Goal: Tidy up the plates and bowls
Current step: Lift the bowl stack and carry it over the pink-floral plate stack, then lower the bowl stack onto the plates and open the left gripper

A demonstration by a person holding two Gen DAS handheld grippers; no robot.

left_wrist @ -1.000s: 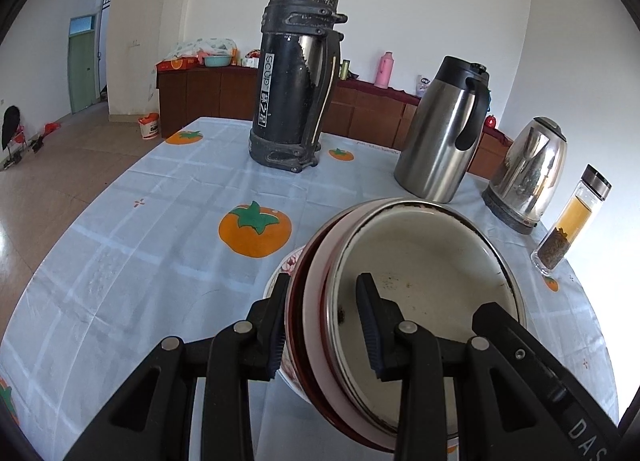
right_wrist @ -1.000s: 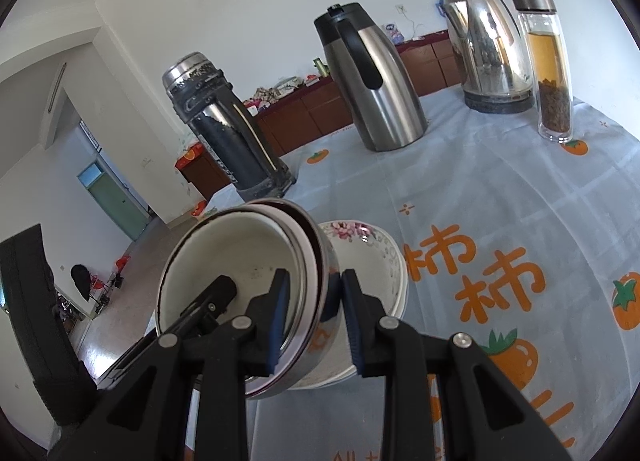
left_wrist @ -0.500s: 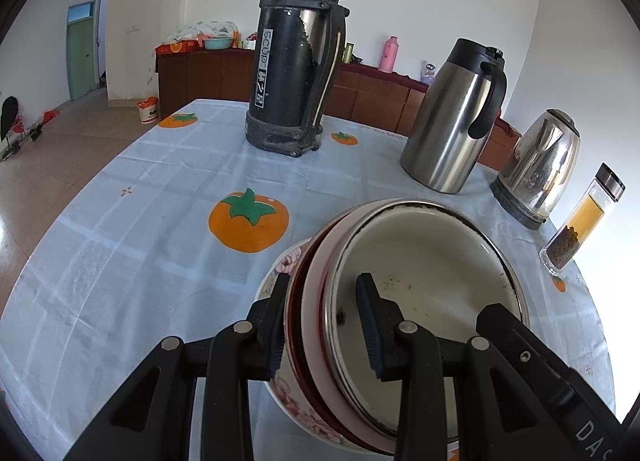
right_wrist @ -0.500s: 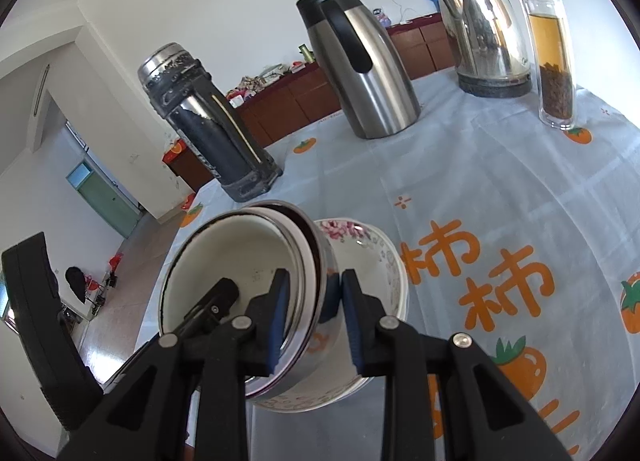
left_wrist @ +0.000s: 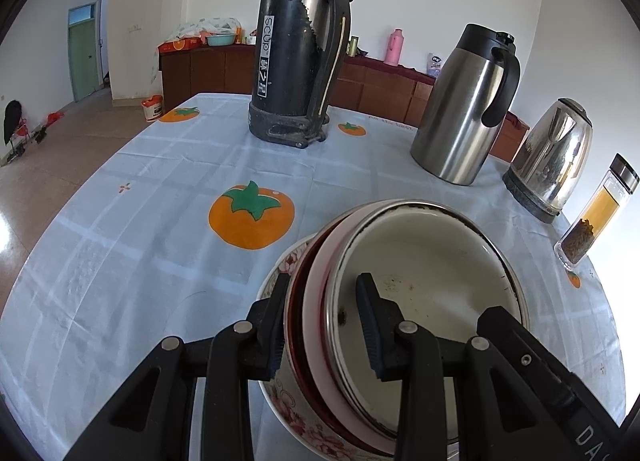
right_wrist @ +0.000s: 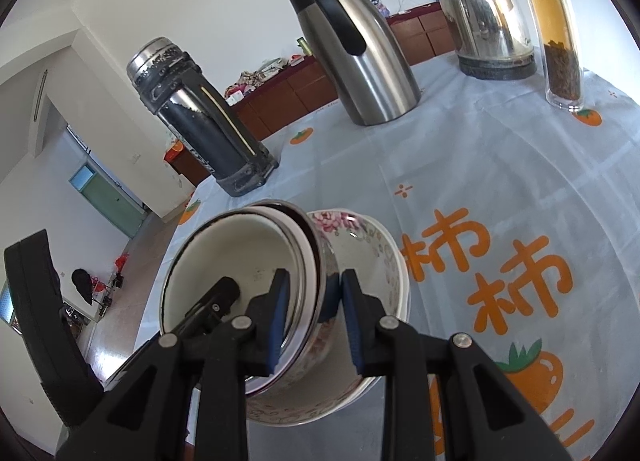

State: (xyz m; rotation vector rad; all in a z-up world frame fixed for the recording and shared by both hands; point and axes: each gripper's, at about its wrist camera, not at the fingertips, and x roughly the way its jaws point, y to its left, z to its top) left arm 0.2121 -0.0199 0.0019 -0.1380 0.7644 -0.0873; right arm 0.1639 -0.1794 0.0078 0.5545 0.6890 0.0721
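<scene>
The left hand-held gripper (left_wrist: 322,321) clamps one side of a nested stack of bowls (left_wrist: 424,285): one finger sits outside the dark red rim, the other inside the cream enamel basin. The right hand-held gripper (right_wrist: 312,311) grips the opposite side of the same stack (right_wrist: 240,261), one finger in the basin, the other against the outer wall. The stack is tilted, and its lower part sits inside a floral bowl (right_wrist: 372,257) that rests on the worktop (left_wrist: 140,221). Whether the stack touches the floral bowl's bottom cannot be told. Beyond it spreads a pale cloth with orange fruit prints. Farther back stand a black flask (left_wrist: 300,53), a steel jug (left_wrist: 464,109), a kettle (left_wrist: 552,157) and a tea bottle (left_wrist: 600,213), well apart from the bowls.
</scene>
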